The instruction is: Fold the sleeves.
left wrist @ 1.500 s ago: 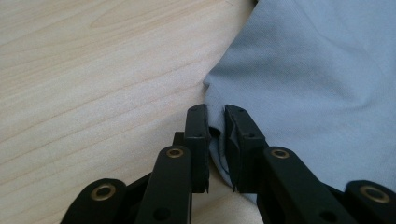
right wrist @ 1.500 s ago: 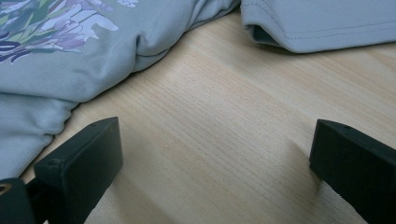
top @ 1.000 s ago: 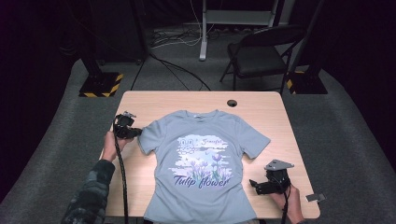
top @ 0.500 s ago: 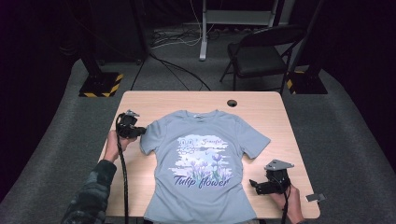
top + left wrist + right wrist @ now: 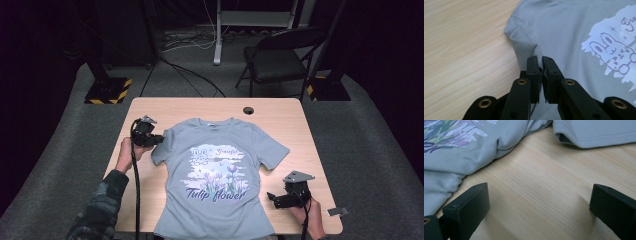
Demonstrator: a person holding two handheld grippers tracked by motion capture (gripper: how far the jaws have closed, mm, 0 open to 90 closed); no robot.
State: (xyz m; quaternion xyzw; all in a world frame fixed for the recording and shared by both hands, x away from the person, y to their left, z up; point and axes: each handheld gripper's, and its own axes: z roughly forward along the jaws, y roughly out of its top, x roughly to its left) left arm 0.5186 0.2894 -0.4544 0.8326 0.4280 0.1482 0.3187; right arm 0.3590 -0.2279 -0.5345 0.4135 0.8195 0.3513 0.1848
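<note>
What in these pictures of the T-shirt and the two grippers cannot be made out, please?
- High view: the small writing above the flowers on the T-shirt is too small to read.
- High view: the small grey thing near the table's corner is too small to identify.
- Left gripper view: the left gripper hides how much sleeve it pinches.
- Right gripper view: the picture's edges cut off the print.

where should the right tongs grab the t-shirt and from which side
Take the side edge of the t-shirt by its bottom corner, coming in level from the table's right. The right tongs stand open on bare table facing that edge, where the cloth bunches into a raised fold that is easy to pinch. The left tongs already clamp the opposite sleeve.
</note>
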